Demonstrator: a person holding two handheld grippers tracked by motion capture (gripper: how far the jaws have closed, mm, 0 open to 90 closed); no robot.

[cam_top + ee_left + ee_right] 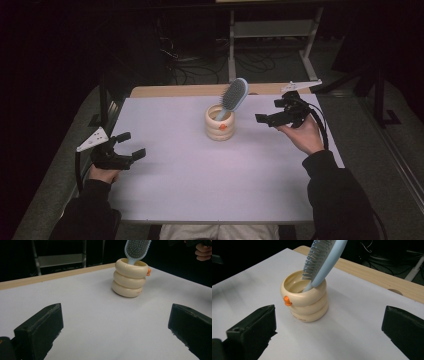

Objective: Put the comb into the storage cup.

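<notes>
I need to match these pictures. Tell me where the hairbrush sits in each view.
High view: hairbrush at centre, leaning right out of the cup.
Left gripper view: top, right of centre, head cropped.
Right gripper view: top centre, handle in the cup.
Shared landmark: the cup's orange knob.

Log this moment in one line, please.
hairbrush: handle-down in cup | left tongs: open, empty | right tongs: open, empty
</notes>
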